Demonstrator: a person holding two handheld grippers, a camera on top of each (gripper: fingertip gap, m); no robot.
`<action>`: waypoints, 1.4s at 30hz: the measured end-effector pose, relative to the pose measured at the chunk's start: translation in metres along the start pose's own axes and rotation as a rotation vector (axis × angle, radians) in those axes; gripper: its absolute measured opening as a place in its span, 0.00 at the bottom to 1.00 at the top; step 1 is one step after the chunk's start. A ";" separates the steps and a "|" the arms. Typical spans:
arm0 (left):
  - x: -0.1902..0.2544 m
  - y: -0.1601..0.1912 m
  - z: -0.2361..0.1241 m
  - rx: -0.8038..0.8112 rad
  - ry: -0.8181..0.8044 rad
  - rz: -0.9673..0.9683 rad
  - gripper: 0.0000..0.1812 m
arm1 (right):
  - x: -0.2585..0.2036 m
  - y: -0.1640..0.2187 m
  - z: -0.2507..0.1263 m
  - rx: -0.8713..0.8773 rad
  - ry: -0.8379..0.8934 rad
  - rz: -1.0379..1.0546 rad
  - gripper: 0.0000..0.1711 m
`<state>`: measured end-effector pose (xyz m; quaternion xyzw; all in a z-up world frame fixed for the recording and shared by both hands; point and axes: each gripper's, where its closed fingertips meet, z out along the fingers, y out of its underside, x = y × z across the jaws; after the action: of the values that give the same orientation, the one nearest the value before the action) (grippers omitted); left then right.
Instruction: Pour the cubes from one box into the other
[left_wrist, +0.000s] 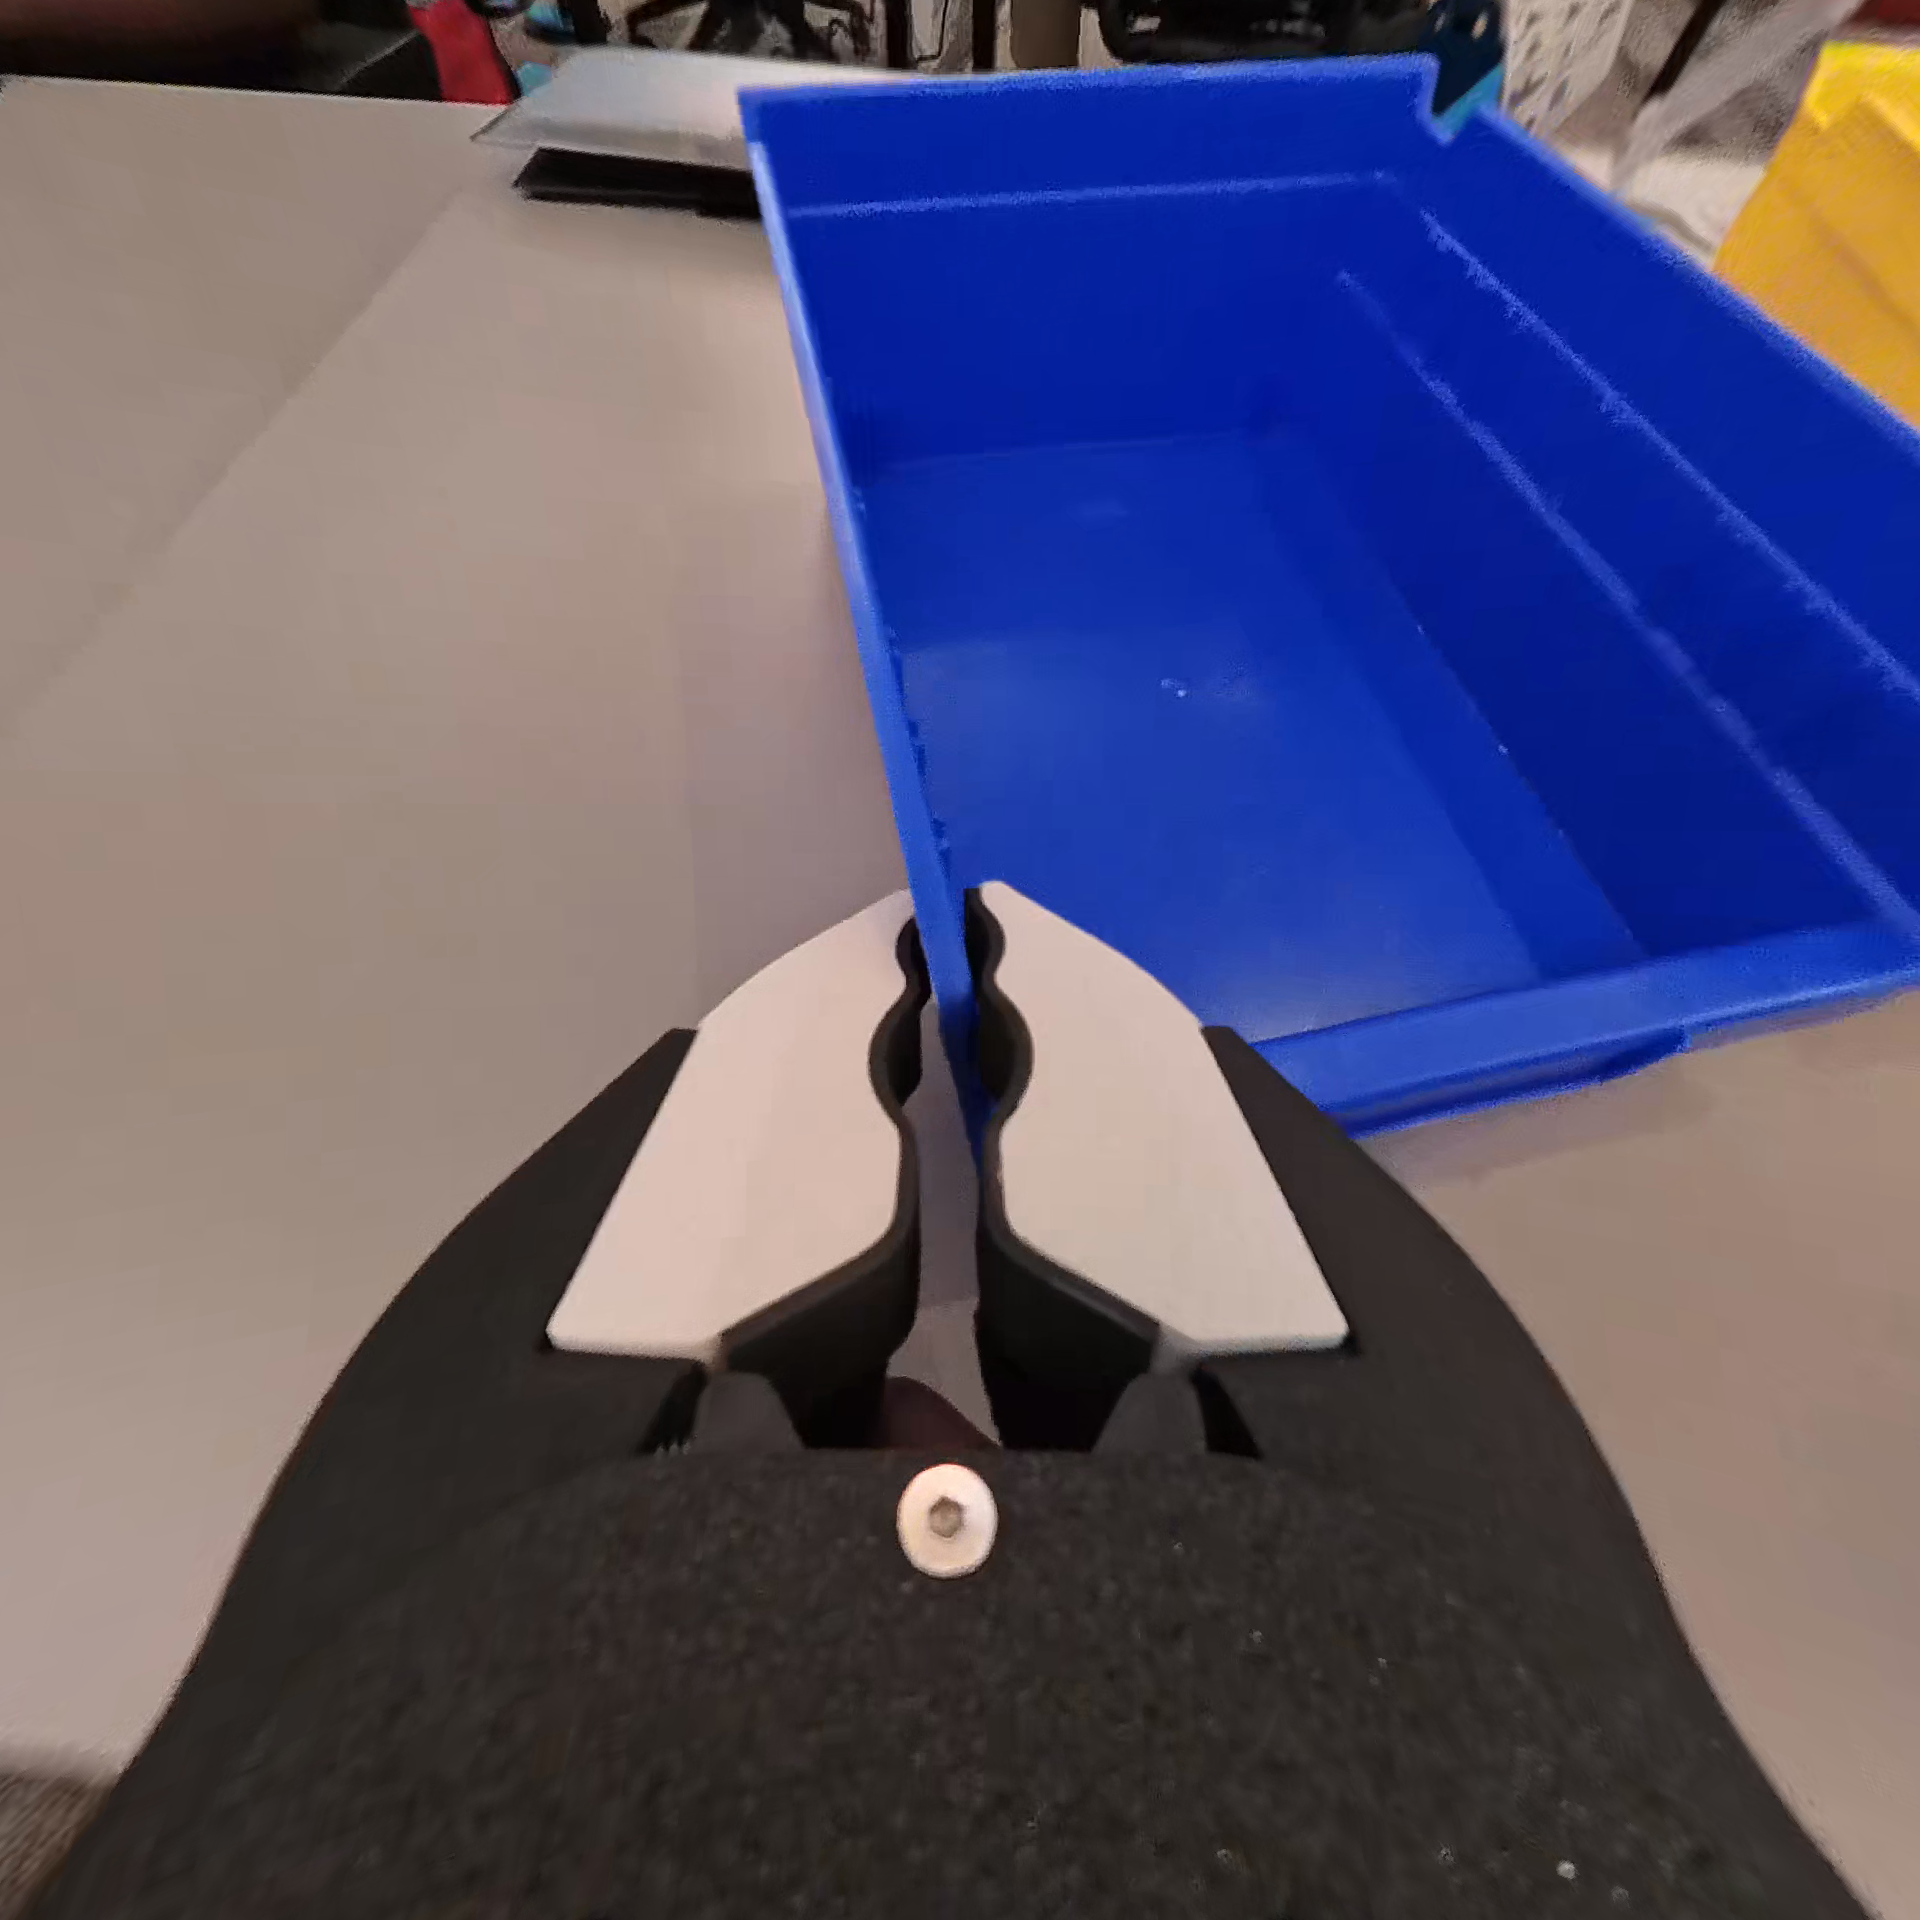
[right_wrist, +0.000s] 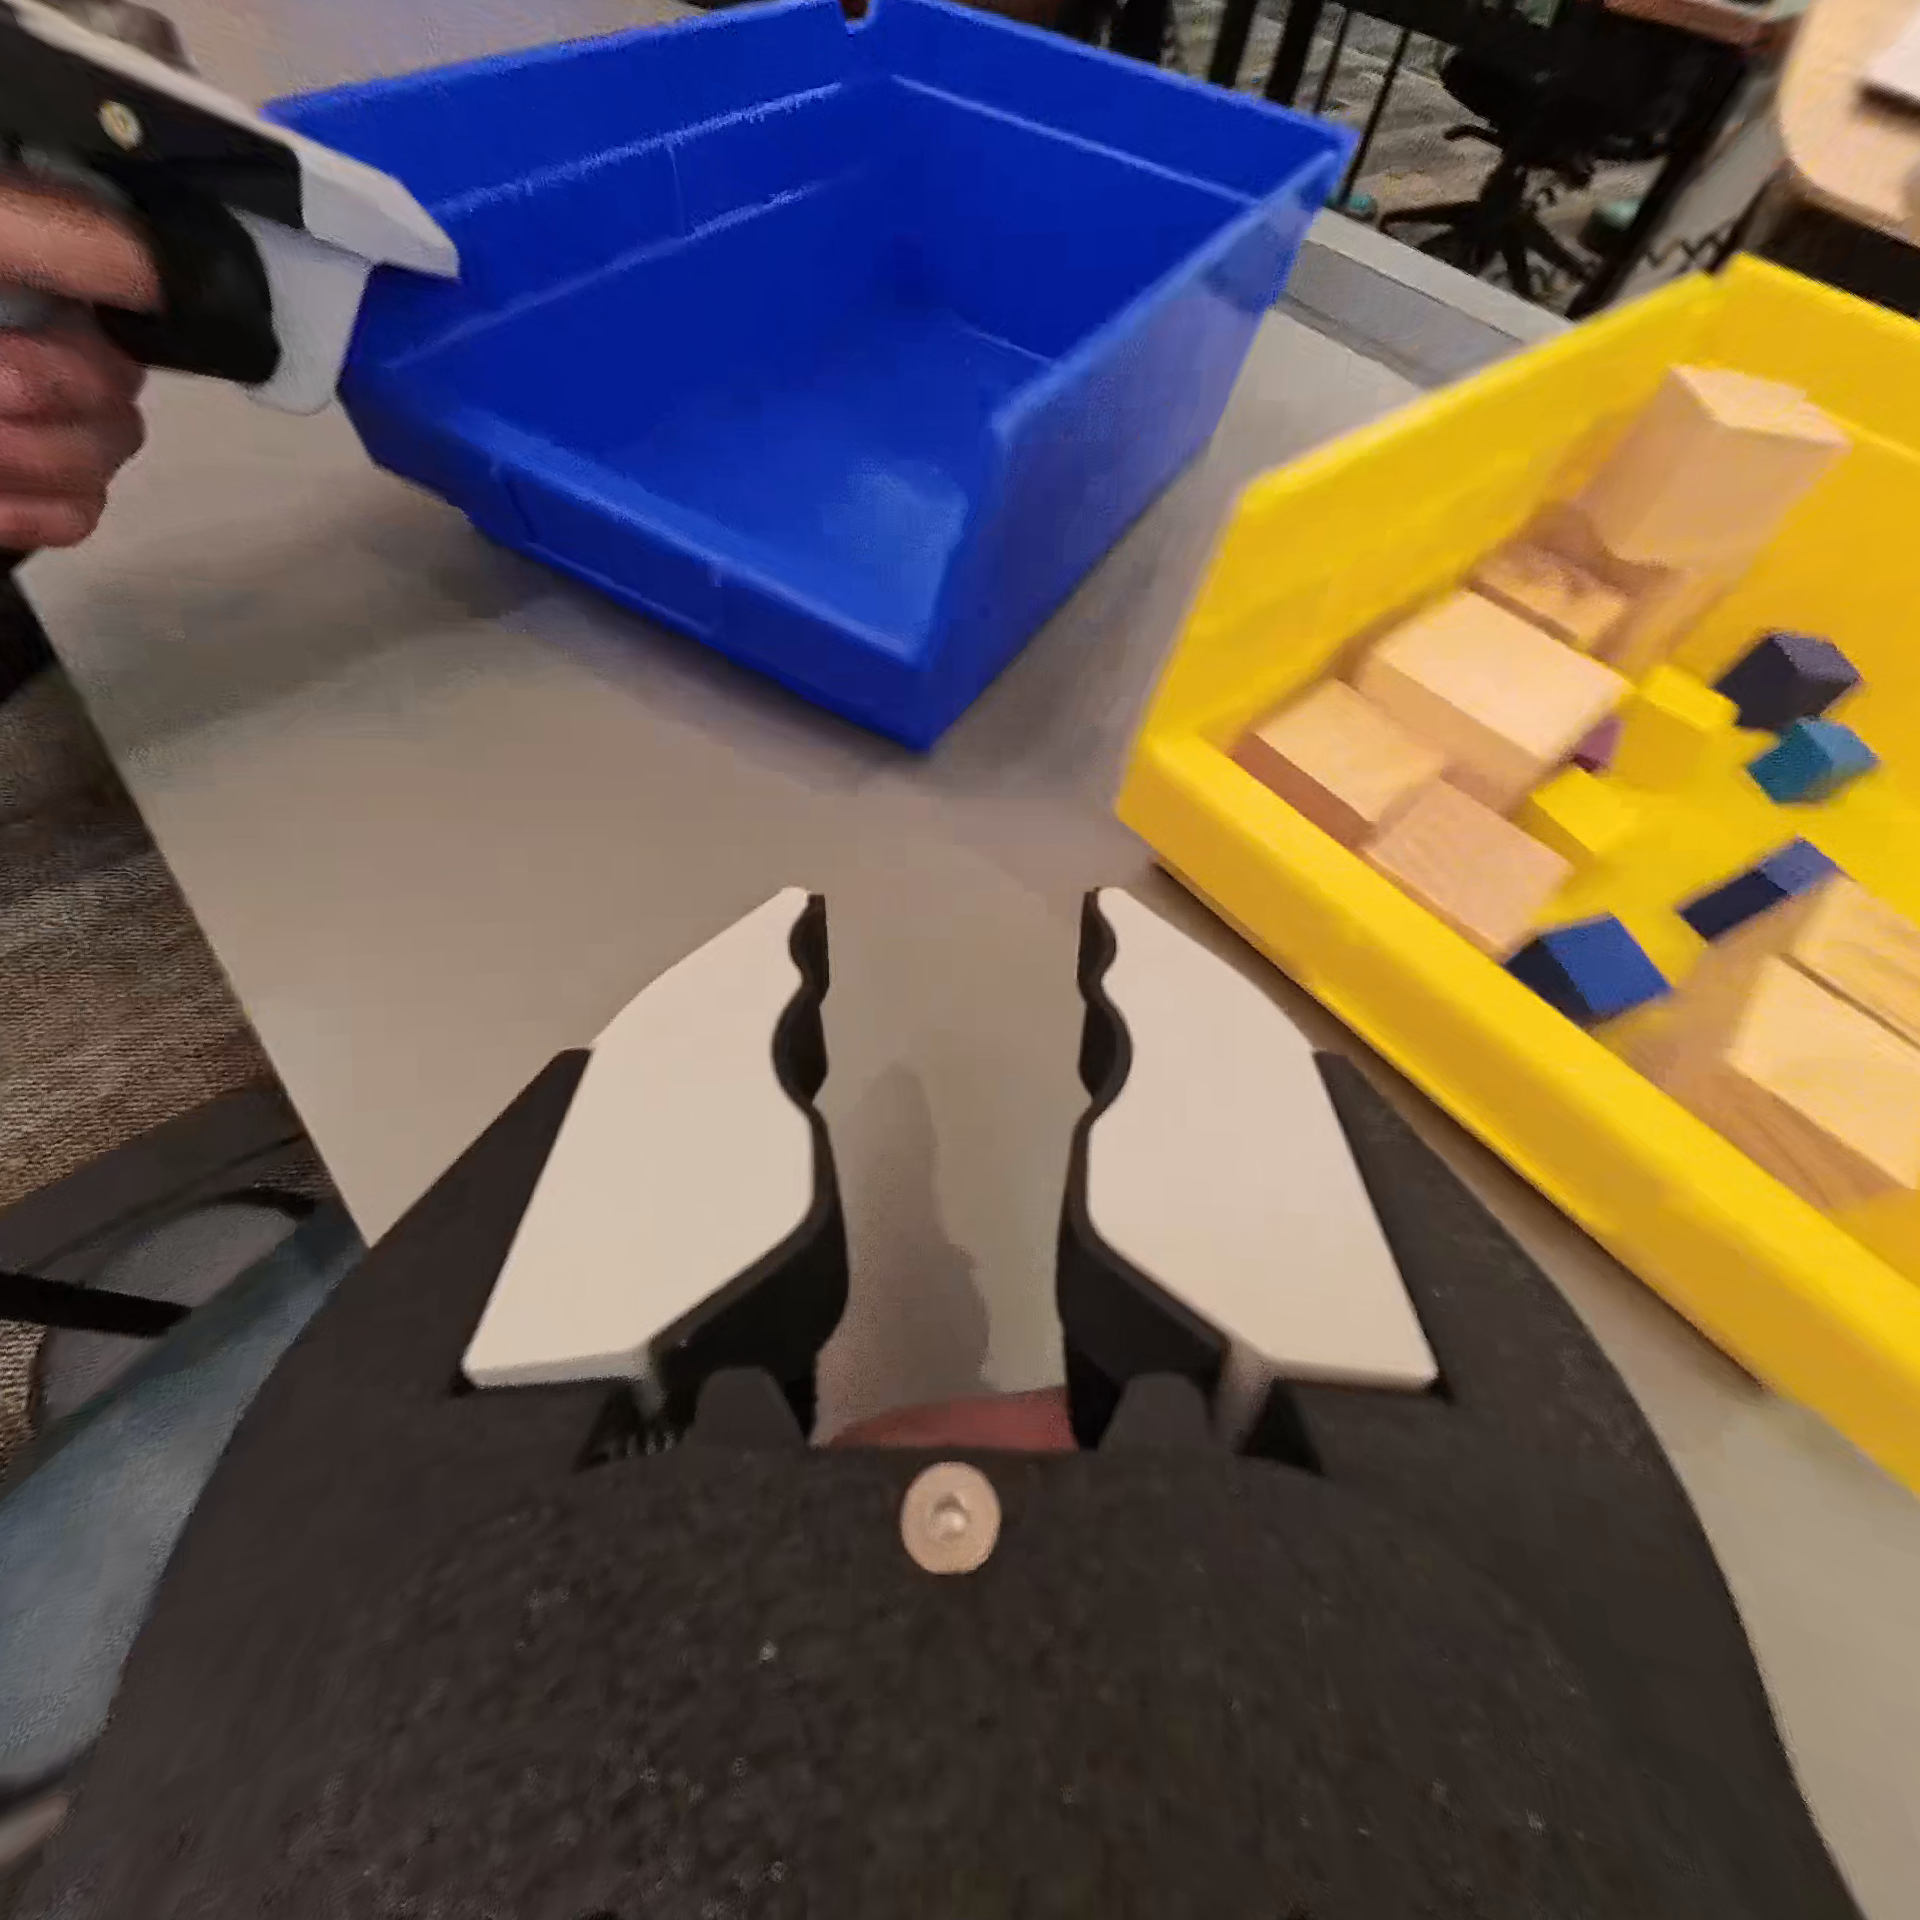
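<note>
No readable writing or brand marks anywhere, just plain plastic and wood.

Left gripper (left_wrist: 943, 935) clamped on the near end of the blue box's (left_wrist: 1299, 675) left wall, one finger outside, one inside. Box stretching ahead and to the right of it, nothing inside. Open grey table (left_wrist: 364, 675) to the left of that wall. Flat dark-and-silver slab (left_wrist: 634, 145) lying ahead near the far table edge, just left of the box's far corner.

Right gripper (right_wrist: 954, 914) hanging over bare table with jaws apart, nothing between them. Blue box ahead and slightly left, low front lip facing this way. Yellow box (right_wrist: 1299, 831) just to the right, close to the right fingertip but not touching. Packed with cubes (right_wrist: 1486, 686): big pale wooden ones plus small blue, teal, yellow and purple ones. Clear strip of table between the two boxes.

Table edge running down the left side, carpet (right_wrist: 104, 883) below it. Hand (right_wrist: 52, 416) on the left gripper at far left. Office chairs (right_wrist: 1507, 135) blurry in the background.
</note>
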<state>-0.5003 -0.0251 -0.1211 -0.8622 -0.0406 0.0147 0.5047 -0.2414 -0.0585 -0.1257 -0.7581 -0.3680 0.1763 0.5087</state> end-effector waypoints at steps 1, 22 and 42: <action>0.003 0.008 -0.014 -0.008 -0.011 -0.005 0.03 | -0.011 -0.008 0.007 0.007 -0.016 0.005 0.27; 0.103 -0.067 -0.171 0.420 -0.112 0.079 0.03 | 0.034 -0.117 -0.072 0.235 0.236 0.130 0.03; 0.601 -0.049 0.006 0.094 0.396 0.284 0.03 | 0.430 0.127 -0.299 -0.034 0.741 0.543 0.01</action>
<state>0.0950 0.0549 -0.0721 -0.8209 0.1812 -0.0818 0.5354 0.2854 0.0399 -0.0681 -0.8472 0.0480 0.0144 0.5289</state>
